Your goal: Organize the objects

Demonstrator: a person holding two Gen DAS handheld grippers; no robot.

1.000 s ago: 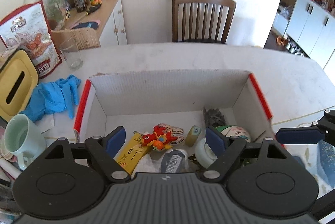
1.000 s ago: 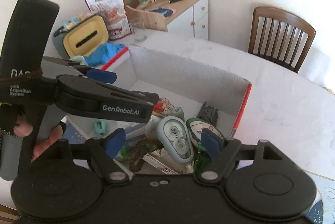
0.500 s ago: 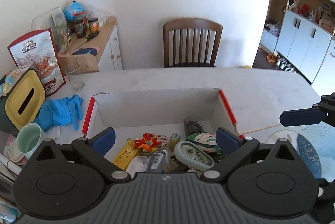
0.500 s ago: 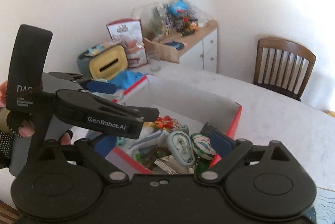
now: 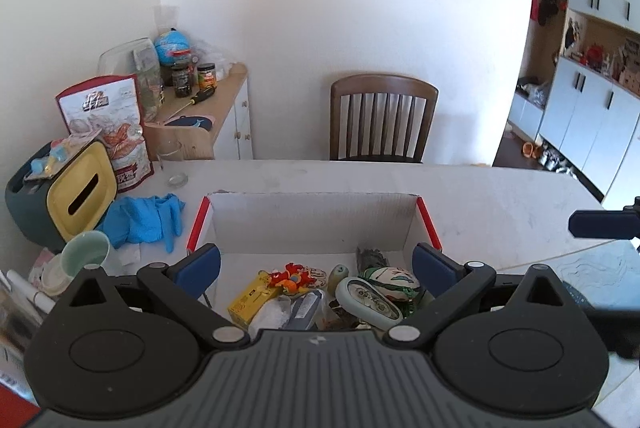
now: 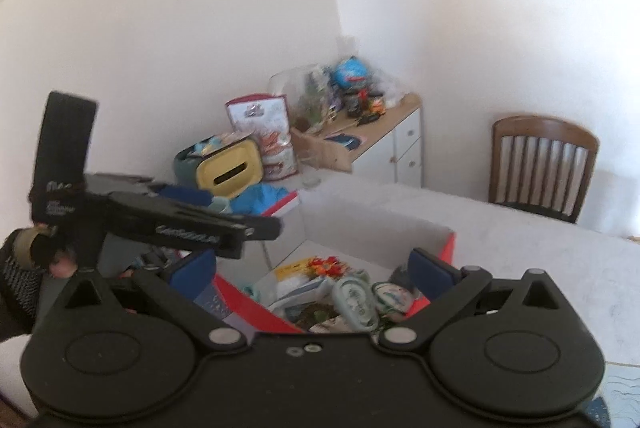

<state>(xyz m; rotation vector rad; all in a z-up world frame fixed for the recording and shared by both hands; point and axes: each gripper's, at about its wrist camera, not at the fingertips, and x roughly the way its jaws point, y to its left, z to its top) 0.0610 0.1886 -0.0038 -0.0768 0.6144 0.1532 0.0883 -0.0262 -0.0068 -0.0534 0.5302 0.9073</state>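
Observation:
A white cardboard box with red edges sits on the table, also in the right wrist view. It holds several small items: a yellow pack, a red toy, a grey-green tape dispenser and a green-white ball. My left gripper is open and empty, raised above the box's near side. My right gripper is open and empty, above the box's near right corner; one of its fingers shows at the right edge of the left wrist view.
Left of the box lie blue gloves, a green mug, a yellow-lidded tissue box, a snack bag and a glass. A wooden chair stands behind the table. A cluttered sideboard stands at the back left.
Both grippers have risen and pulled back from the box, so the box looks smaller and more wall shows. Both stay open and empty.

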